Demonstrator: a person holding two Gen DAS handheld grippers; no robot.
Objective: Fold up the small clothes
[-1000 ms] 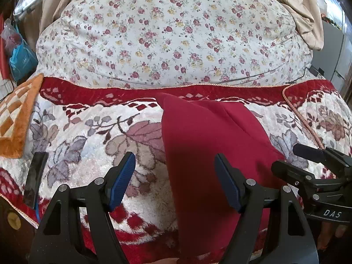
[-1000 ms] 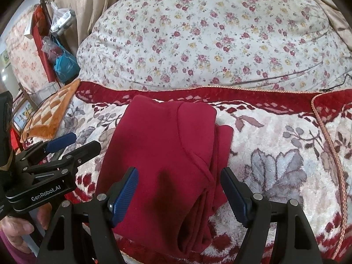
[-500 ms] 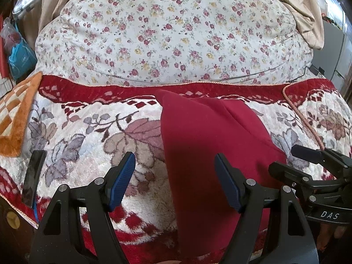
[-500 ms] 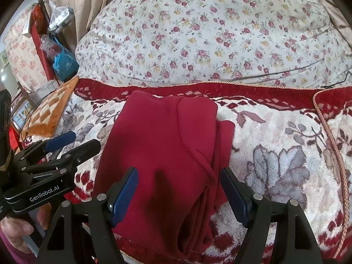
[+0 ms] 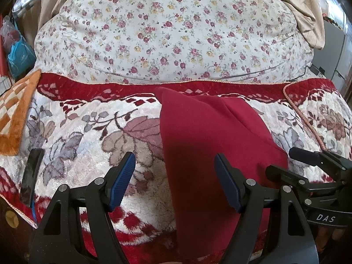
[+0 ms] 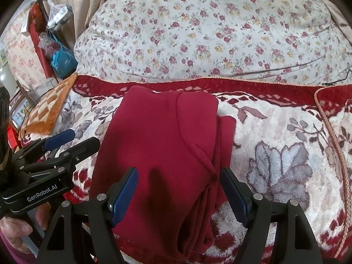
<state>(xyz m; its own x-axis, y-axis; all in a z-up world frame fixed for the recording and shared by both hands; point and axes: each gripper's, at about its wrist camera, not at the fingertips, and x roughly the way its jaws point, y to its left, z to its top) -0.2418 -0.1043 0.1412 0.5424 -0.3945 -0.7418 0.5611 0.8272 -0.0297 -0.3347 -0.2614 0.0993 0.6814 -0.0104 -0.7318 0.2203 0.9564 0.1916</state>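
A folded dark red garment (image 6: 158,154) lies on a plush blanket (image 6: 286,154) patterned with red borders and grey and pink leaves, spread over a bed; its layered folded edges show along the right side in the right wrist view. Behind it rises a bulky quilt (image 5: 171,33) printed with small roses. The left tool (image 5: 175,179) hovers over the garment's left edge with its blue-padded jaws spread wide, nothing between the pads but air. The right tool (image 6: 179,191) hangs above the garment's near end, jaws equally parted and gripping nothing. An orange checked mat (image 5: 13,114) lies at the blanket's left, and a dark phone (image 5: 30,176) rests near the blanket's left front edge.
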